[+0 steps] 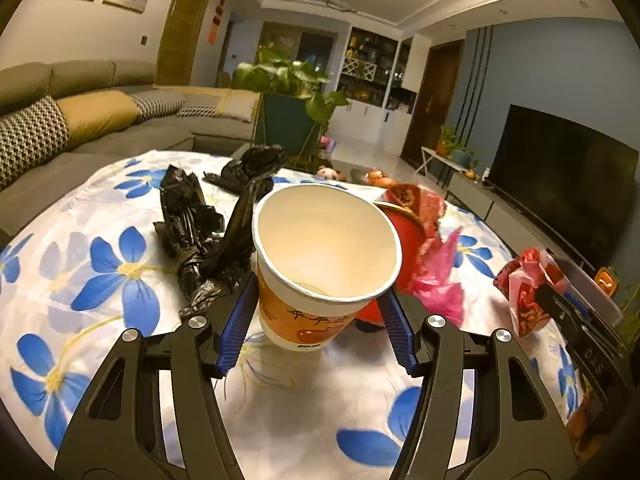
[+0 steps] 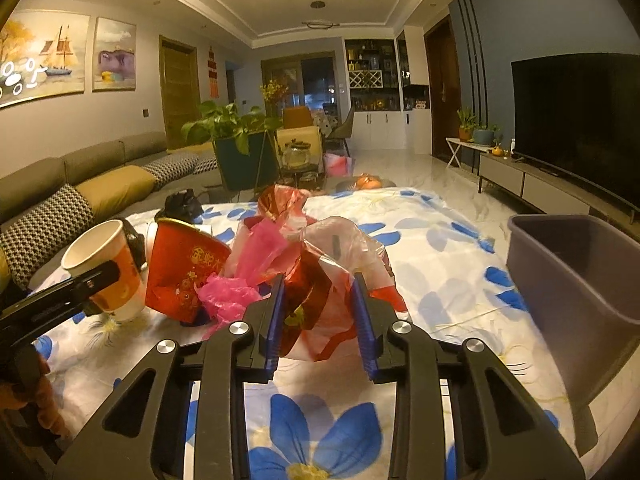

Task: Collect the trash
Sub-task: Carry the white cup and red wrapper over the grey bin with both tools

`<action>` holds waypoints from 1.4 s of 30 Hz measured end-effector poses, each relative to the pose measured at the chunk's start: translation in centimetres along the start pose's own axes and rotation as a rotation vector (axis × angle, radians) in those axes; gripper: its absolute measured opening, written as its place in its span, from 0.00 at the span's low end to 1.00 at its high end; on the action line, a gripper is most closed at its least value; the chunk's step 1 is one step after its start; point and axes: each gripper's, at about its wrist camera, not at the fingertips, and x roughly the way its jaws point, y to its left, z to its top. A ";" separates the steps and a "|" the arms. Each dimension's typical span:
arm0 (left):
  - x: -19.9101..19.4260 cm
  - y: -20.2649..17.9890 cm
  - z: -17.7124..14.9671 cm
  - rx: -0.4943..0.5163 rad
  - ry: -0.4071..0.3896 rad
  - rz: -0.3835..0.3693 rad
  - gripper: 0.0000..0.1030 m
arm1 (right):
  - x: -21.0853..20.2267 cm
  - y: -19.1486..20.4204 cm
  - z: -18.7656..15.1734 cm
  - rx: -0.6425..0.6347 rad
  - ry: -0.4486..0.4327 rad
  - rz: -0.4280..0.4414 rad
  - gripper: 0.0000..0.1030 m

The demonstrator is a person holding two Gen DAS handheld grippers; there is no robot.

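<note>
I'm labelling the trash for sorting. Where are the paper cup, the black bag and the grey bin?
paper cup [image 1: 304, 316], left wrist view, orange outer wall.
black bag [image 1: 192, 220], left wrist view, crumpled middle.
grey bin [image 2: 568, 276], right wrist view, near side wall.

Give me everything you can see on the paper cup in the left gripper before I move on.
The paper cup is white inside with a rolled rim, its outer wall orange with red printed characters above a white base. It looks empty and undamaged. It sits tilted, mouth leaning toward the left wrist camera, its base above the floral tablecloth. The left gripper clamps it, blue fingers pressing its lower wall on both sides. A red cup stands close behind; contact is unclear.
</note>
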 end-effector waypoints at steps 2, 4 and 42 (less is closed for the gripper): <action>-1.1 -0.2 -0.1 0.003 -0.012 -0.012 0.57 | -0.6 -0.4 0.1 0.000 -0.009 -0.007 0.31; -1.8 -0.5 0.1 0.009 -0.020 -0.020 0.57 | -1.0 -0.7 0.2 0.004 -0.016 -0.010 0.31; 5.0 -30.3 1.1 0.322 -0.029 -0.573 0.57 | -7.5 -21.0 3.4 0.189 -0.236 -0.406 0.31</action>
